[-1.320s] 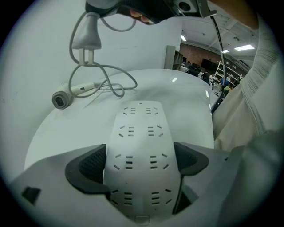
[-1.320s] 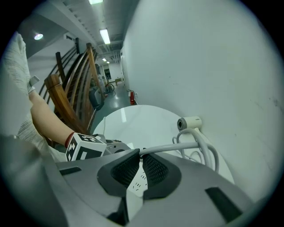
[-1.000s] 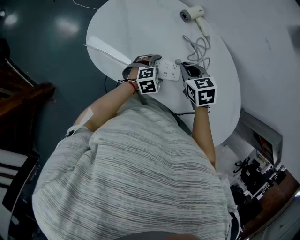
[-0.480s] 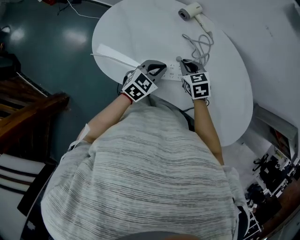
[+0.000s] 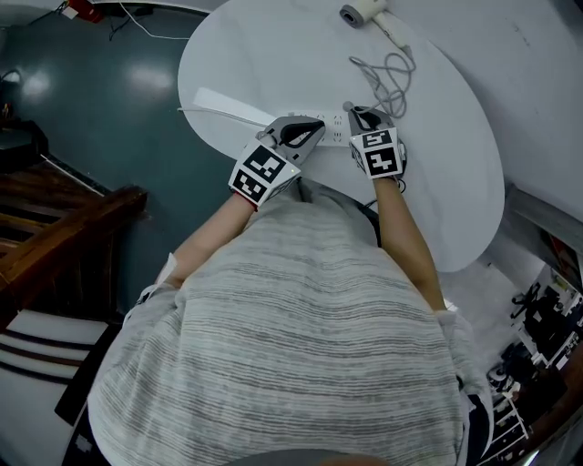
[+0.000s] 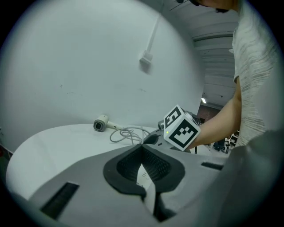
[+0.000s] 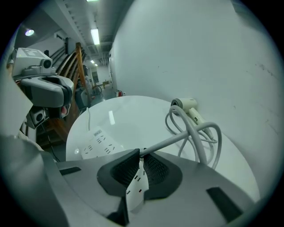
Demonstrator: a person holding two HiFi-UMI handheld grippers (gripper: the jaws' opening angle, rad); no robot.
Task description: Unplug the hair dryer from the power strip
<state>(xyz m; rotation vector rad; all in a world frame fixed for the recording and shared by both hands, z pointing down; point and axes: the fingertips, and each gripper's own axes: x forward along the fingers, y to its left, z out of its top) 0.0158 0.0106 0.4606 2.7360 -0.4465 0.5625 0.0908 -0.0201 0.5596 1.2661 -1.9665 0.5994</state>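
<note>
The white hair dryer (image 5: 360,11) lies at the far edge of the round white table (image 5: 455,182), and its grey cord (image 5: 390,73) coils toward me. The white power strip (image 5: 333,133) lies between both grippers. My right gripper (image 5: 361,116) is shut on the cord's near end. In the right gripper view the cord (image 7: 195,133) runs out from the right gripper (image 7: 141,155) to the hair dryer (image 7: 186,105), with the power strip (image 7: 95,144) just below and left; the plug itself is hidden. My left gripper (image 5: 308,133) hovers over the strip's left end, shut and empty (image 6: 143,153).
A long white flat band (image 5: 223,102) runs left from the strip across the table. Dark floor (image 5: 109,109) and wooden furniture (image 5: 55,237) lie to the left. A white wall (image 5: 537,82) stands behind the table, and cluttered equipment (image 5: 537,337) sits at the lower right.
My left gripper has lifted off the power strip, rolled so its marker cube tilts, and its jaws have closed on nothing. The right gripper has sunk lower toward the strip with the cord.
</note>
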